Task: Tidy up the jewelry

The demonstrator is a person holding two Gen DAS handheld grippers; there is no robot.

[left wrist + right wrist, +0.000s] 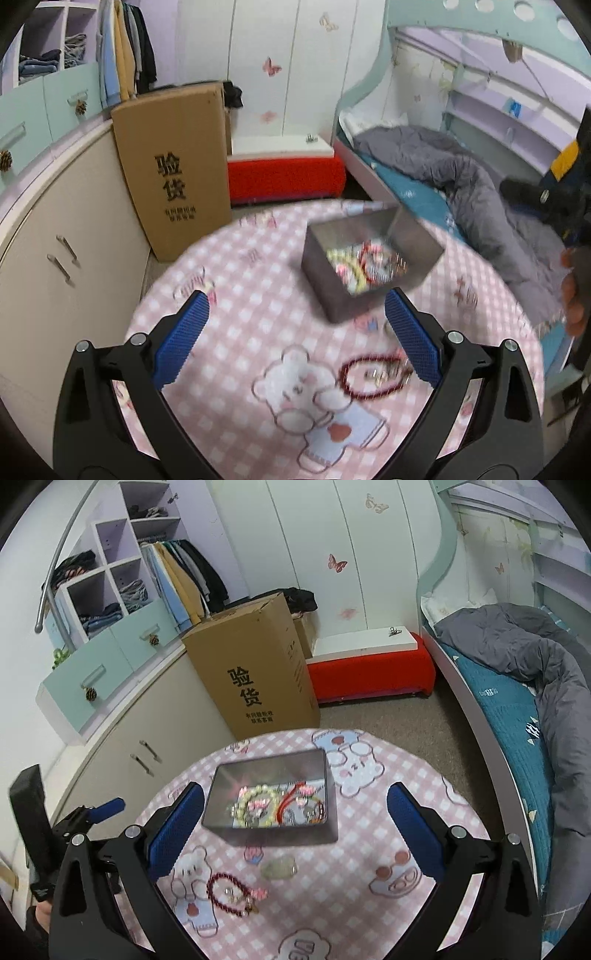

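Observation:
A grey metal box (273, 827) (369, 254) stands on the round table with the pink checked bear cloth (369, 915) (266, 314). Several bracelets lie inside it, pearl-coloured and red ones among them. A dark red bead bracelet (226, 894) (371, 374) with small charms lies on the cloth nearer to me. A pale jade-like bangle (279, 867) rests between that bracelet and the box. My right gripper (295, 816) is open above the table, empty, facing the box. My left gripper (295, 325) is open and empty too; the red bracelet lies near its right finger. The left wrist view is motion-blurred.
A tall cardboard box (255, 672) stands on the floor behind the table beside beige cabinets (122, 760). A red bench (369, 672) sits at the back. A bed with a grey duvet (517, 657) runs along the right. A person's hand (574, 295) shows at the right edge.

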